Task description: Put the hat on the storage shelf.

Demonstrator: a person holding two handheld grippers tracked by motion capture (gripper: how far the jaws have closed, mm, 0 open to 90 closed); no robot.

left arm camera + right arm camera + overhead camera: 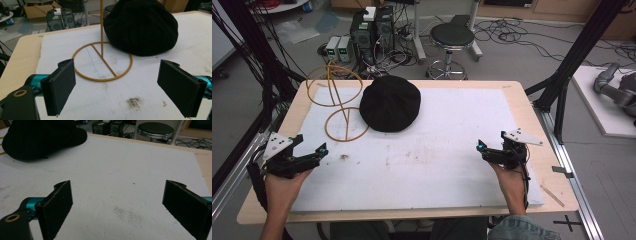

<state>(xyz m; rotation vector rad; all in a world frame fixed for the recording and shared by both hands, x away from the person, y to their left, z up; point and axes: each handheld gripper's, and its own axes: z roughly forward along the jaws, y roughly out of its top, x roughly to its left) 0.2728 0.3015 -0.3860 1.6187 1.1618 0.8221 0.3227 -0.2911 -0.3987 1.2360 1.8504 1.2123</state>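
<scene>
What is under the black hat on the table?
The black hat lies on the white board, overlapping the edge of the gold stand's base ring. Anything beneath its crown is covered.

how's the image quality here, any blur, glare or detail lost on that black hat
High view: soft and low in detail, even light, no glare; the black hat reads as a nearly featureless dark blob. Left gripper view: the gold wire stand is fairly sharp, the hat's folds are lost in the dark, and it throws only a faint shadow. Right gripper view: the near jaws look soft, and the white board is evenly lit.
</scene>
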